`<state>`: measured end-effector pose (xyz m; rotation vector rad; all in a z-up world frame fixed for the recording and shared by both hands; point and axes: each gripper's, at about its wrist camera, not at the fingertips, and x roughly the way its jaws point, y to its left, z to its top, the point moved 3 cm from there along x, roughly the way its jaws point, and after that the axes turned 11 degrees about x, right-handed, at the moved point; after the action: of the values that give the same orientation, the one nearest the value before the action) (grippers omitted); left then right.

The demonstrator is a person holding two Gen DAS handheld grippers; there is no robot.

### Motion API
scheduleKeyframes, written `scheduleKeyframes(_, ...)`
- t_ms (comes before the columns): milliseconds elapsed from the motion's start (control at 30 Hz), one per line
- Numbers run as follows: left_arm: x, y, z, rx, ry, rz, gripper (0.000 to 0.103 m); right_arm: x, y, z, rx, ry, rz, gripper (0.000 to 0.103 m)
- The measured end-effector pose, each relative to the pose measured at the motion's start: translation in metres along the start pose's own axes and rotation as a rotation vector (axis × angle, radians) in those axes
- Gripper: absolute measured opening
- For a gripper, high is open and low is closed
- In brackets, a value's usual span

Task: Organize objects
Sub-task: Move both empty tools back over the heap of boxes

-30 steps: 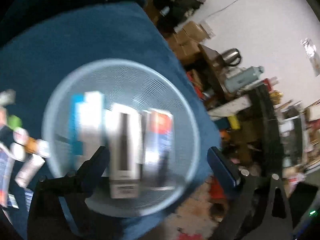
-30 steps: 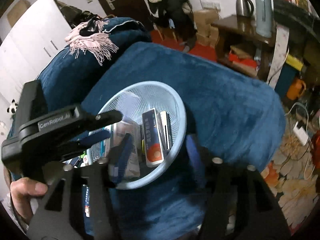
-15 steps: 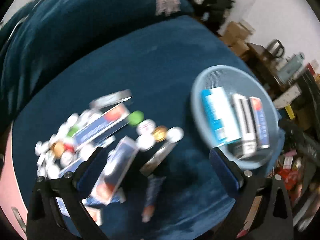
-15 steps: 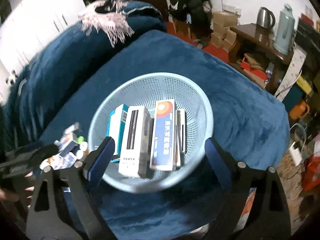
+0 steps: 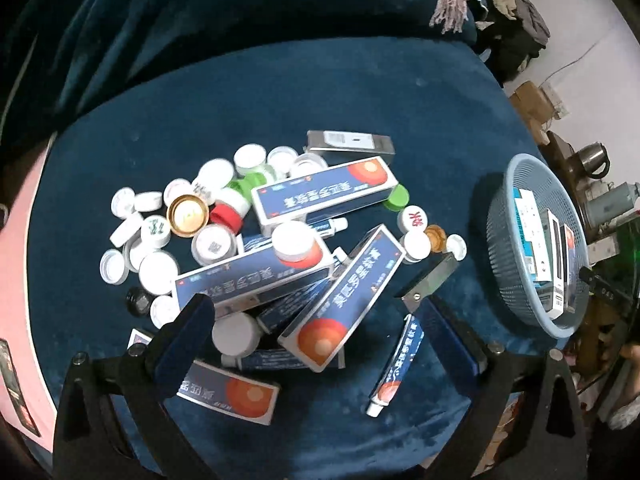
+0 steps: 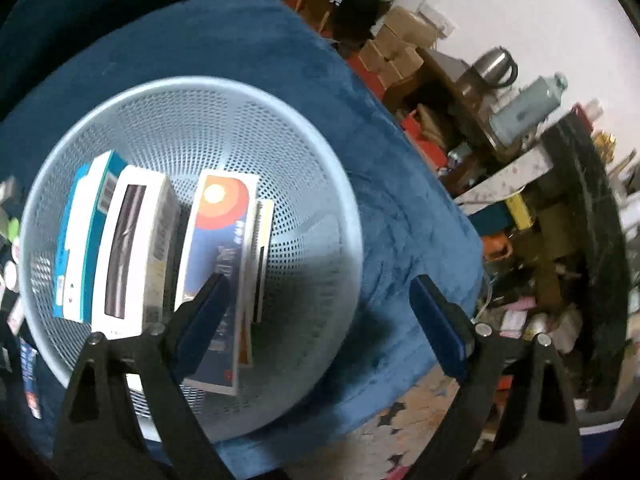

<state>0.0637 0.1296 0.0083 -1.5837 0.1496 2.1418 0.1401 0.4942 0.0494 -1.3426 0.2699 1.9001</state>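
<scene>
A pile of blue-and-orange boxes, a loose tube, a silver box and several bottle caps lies on the blue cloth. My left gripper is open and empty above the near side of the pile. A light blue mesh basket holds several boxes, among them a blue-and-orange box and a white box. The basket also shows at the right in the left wrist view. My right gripper is open and empty over the basket's near right side.
The blue cloth's edge drops off right of the basket. Beyond it stand cardboard boxes, a kettle and a cluttered dark shelf. A fringed scarf lies on the cushion behind.
My left gripper swung from over the basket to over the pile of boxes and caps. My right gripper moved closer over the basket and turned toward its right side.
</scene>
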Motion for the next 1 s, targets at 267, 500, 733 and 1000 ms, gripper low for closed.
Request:
scheduleKeyframes(267, -0.004, 0.024, -0.001, -0.039, -0.003, 0.014, 0.102, -0.041, 0.022, -0.006, 0.016, -0.072, 0.240, 0.092)
scheduleKeyframes(500, -0.004, 0.050, -0.009, -0.091, 0.012, 0.031, 0.102, -0.097, 0.135, -0.064, -0.241, -0.088, 0.602, 0.092)
scheduleKeyframes(733, -0.009, 0.078, -0.018, -0.137, 0.009, 0.065, 0.102, -0.076, 0.222, -0.117, -0.179, 0.251, 0.820, 0.090)
scheduleKeyframes(1000, -0.023, 0.100, -0.020, -0.148, -0.032, 0.127, 0.102, -0.036, 0.268, -0.133, 0.038, 0.426, 0.718, 0.081)
